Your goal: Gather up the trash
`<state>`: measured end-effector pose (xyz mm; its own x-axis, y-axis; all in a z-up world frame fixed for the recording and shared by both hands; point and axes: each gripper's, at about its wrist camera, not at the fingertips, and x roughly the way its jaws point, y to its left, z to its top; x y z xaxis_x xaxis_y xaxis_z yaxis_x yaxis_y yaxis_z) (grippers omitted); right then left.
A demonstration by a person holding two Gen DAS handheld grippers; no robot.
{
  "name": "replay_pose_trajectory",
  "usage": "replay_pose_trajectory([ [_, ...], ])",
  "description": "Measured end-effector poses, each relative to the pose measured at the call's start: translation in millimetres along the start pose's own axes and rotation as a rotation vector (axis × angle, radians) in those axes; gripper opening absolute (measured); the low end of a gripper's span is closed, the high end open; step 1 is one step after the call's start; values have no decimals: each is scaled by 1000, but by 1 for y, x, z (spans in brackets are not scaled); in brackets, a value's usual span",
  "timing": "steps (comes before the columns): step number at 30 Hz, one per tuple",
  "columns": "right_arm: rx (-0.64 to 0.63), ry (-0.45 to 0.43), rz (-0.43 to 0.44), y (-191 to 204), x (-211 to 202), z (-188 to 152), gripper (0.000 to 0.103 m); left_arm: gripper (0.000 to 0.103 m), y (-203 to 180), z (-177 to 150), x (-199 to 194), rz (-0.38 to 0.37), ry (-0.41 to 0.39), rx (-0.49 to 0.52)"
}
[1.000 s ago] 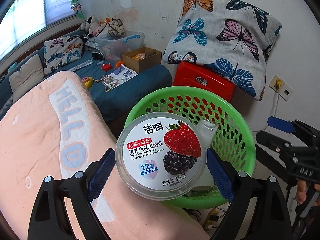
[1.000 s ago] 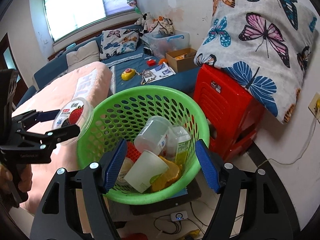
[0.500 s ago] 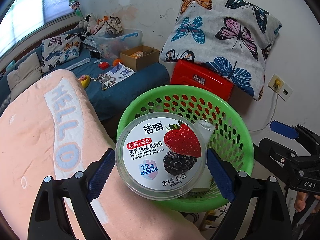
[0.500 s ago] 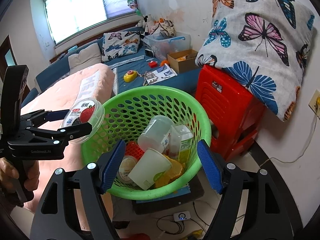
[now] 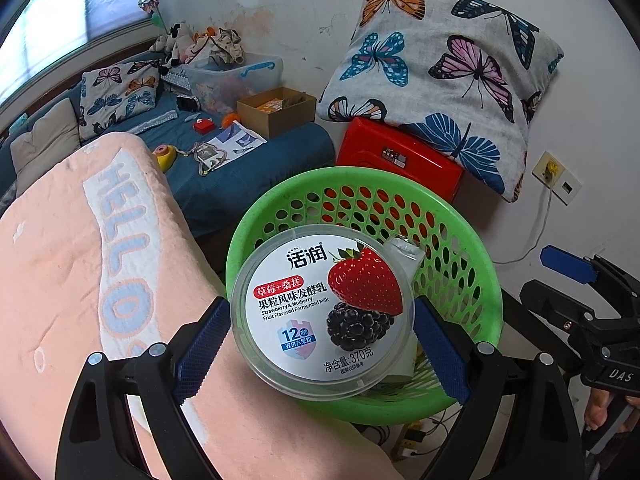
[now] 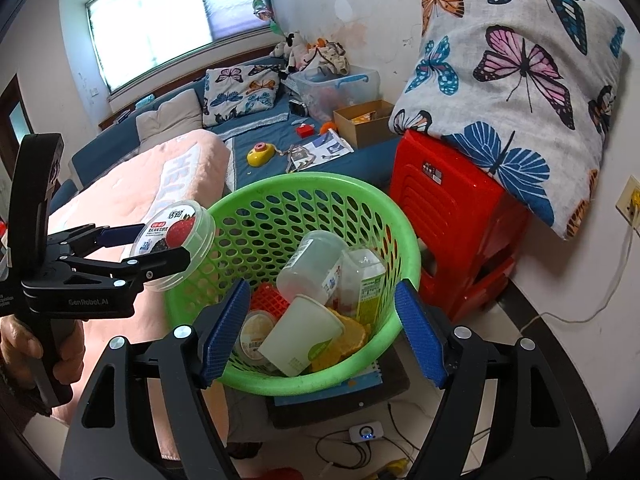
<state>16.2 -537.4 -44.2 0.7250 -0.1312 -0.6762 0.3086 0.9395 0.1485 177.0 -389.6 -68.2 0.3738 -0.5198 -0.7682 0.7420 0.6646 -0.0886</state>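
Observation:
My left gripper (image 5: 320,320) is shut on a round clear yogurt tub (image 5: 320,312) with a strawberry and mulberry lid, its blue pads pressing on both sides. The tub (image 6: 176,236) hangs tilted at the left rim of the green mesh basket (image 6: 320,178), over the pink blanket's edge. My right gripper (image 6: 322,300) stands open above the basket's near side with nothing gripped. Inside the basket lie a clear plastic cup (image 6: 308,268), a white paper cup (image 6: 300,336), a green-labelled bottle (image 6: 368,280) and orange peel (image 6: 344,340). In the left wrist view the right gripper (image 5: 560,280) shows at the right edge.
A pink "HELLO" blanket (image 5: 80,260) lies left of the basket (image 5: 248,232). A red plastic stool (image 6: 452,208) with a butterfly pillow (image 6: 520,60) stands to its right against the wall. The basket rests on a dark stand (image 6: 340,408); cables run on the floor. A cluttered blue sofa (image 6: 280,140) is behind.
Hardly anything: the tub in my left gripper sits a touch nearer the basket's rim in the right wrist view. Both grips are as before.

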Motion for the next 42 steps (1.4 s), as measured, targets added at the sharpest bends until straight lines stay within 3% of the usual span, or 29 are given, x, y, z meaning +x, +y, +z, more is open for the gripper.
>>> replay_pose_trajectory([
  [18,-11,-10,9,10,-5,0,78,93,5,-2,-16,-5,-24,-18],
  [42,-66,-5,115,77,-9,-7,86,95,77,-44,-101,164,-120,-166],
])
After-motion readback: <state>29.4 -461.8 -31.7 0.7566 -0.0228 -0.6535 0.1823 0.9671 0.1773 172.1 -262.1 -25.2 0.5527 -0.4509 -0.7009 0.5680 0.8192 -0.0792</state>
